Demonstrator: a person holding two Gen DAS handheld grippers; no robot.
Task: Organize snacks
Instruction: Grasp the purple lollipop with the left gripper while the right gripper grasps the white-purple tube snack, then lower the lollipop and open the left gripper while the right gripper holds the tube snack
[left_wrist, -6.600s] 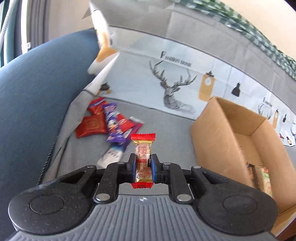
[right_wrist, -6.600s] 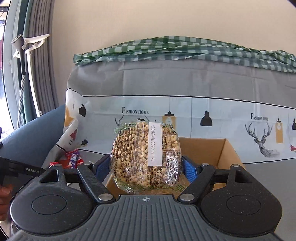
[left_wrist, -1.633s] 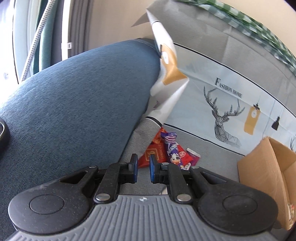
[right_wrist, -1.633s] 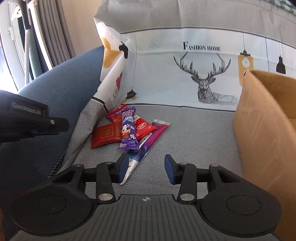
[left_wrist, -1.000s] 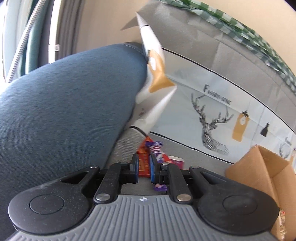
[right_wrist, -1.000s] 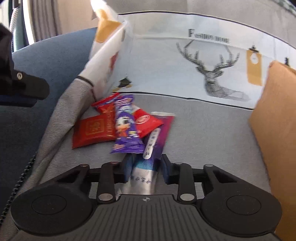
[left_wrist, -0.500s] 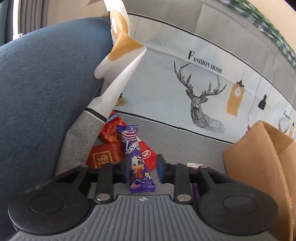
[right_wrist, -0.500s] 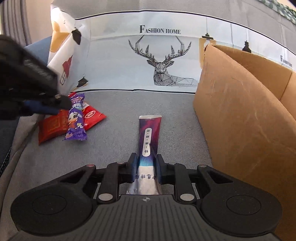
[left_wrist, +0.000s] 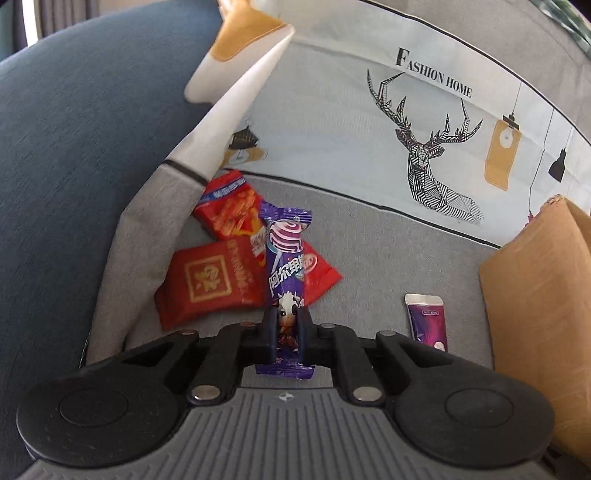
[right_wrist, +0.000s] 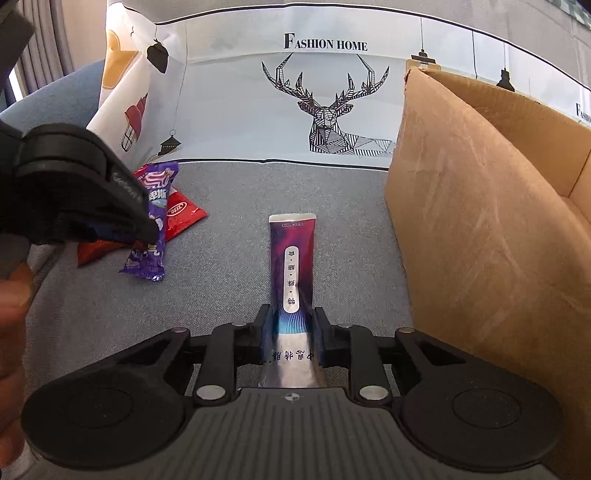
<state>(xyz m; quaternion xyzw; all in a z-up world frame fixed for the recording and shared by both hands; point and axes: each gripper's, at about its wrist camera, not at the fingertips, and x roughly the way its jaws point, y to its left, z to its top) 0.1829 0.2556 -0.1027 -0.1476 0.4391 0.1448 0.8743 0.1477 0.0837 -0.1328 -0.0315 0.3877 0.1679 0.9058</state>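
Left gripper (left_wrist: 287, 338): fingers just closed, purple candy (left_wrist: 286, 273) is pinched by its lower end.
Right gripper (right_wrist: 291, 330): fingers pressed on long purple packet (right_wrist: 292, 266).
Red packets (left_wrist: 207, 284): piled beside sofa edge.
Box (right_wrist: 491, 229): right, bare sofa seat (right_wrist: 229, 266) between.

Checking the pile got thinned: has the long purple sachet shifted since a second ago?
Yes. The long purple sachet, clamped in the right hand-held gripper, now lies nearer the cardboard box.

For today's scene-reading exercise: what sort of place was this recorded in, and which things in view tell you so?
Most likely a living room at home, on a sofa: a blue upholstered armrest, a grey seat cover printed "Fashion Home" with a deer, and curtains behind.
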